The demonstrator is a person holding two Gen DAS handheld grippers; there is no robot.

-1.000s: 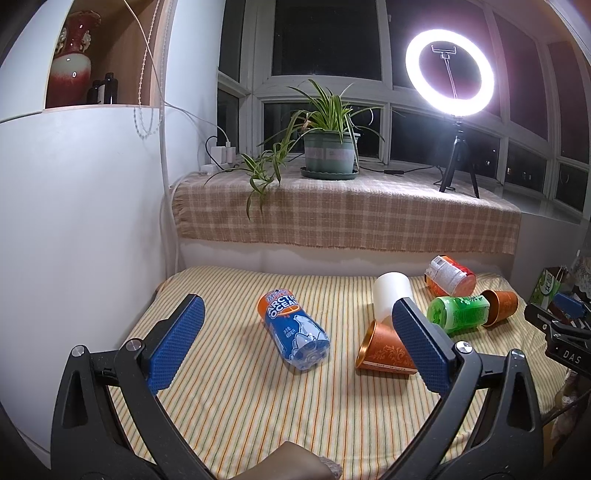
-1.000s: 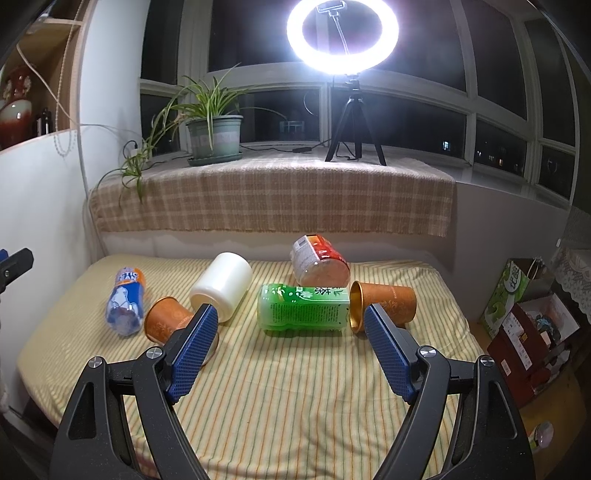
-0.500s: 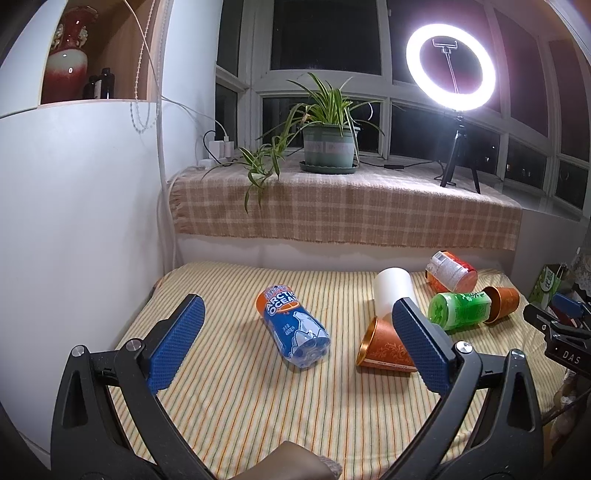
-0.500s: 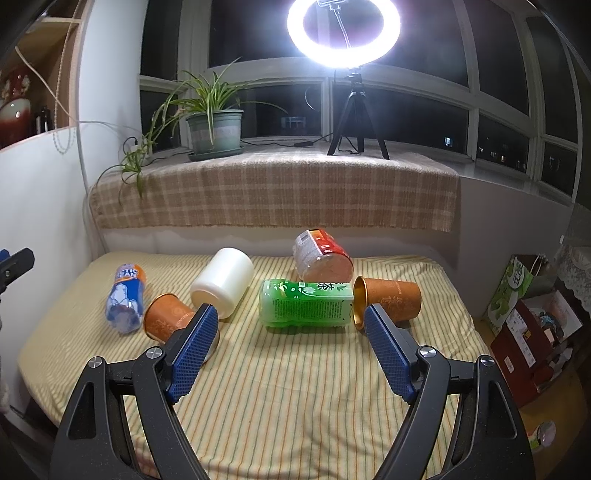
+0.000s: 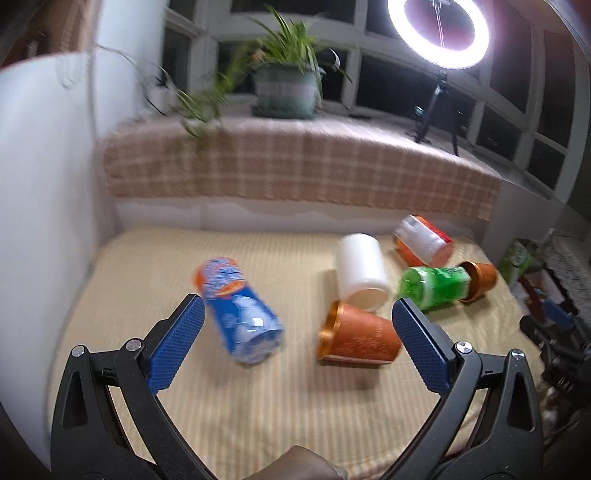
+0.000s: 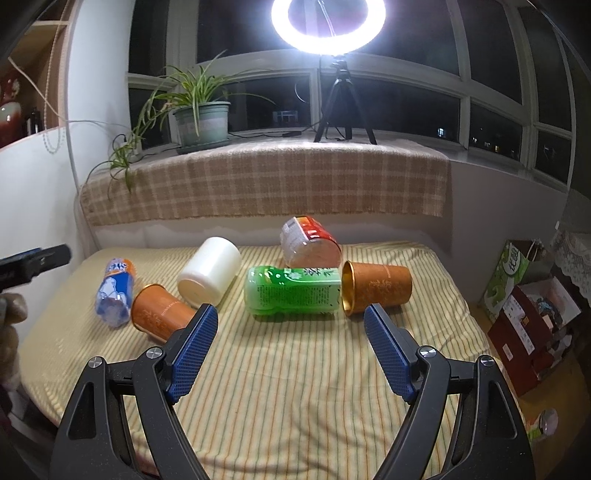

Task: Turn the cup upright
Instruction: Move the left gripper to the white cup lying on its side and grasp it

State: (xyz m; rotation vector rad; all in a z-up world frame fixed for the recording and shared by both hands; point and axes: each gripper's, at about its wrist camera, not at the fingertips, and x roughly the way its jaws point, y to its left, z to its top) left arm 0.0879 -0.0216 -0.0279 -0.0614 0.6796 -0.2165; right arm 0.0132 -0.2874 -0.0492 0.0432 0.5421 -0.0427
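Several cups lie on their sides on the striped cloth. An orange cup [image 5: 360, 338] lies just ahead of my open, empty left gripper [image 5: 295, 332]; it also shows in the right wrist view [image 6: 160, 317]. A white cup [image 5: 362, 271] [image 6: 210, 273] lies behind it. A second orange cup [image 6: 378, 288] [image 5: 480, 280] lies at the right, mouth against a green bottle [image 6: 293, 290] [image 5: 436, 286]. My right gripper [image 6: 290, 343] is open and empty, in front of the green bottle.
A blue bottle [image 5: 238, 310] [image 6: 114, 290] lies at the left, a red-and-white bottle [image 6: 310, 242] [image 5: 423, 240] at the back. A checked ledge holds a potted plant [image 6: 201, 122] and a ring light [image 6: 328, 22]. Boxes [image 6: 532, 325] stand right of the table.
My left gripper has moved forward and down toward the near orange cup; its view is blurred by motion. My right gripper has edged closer to the table.
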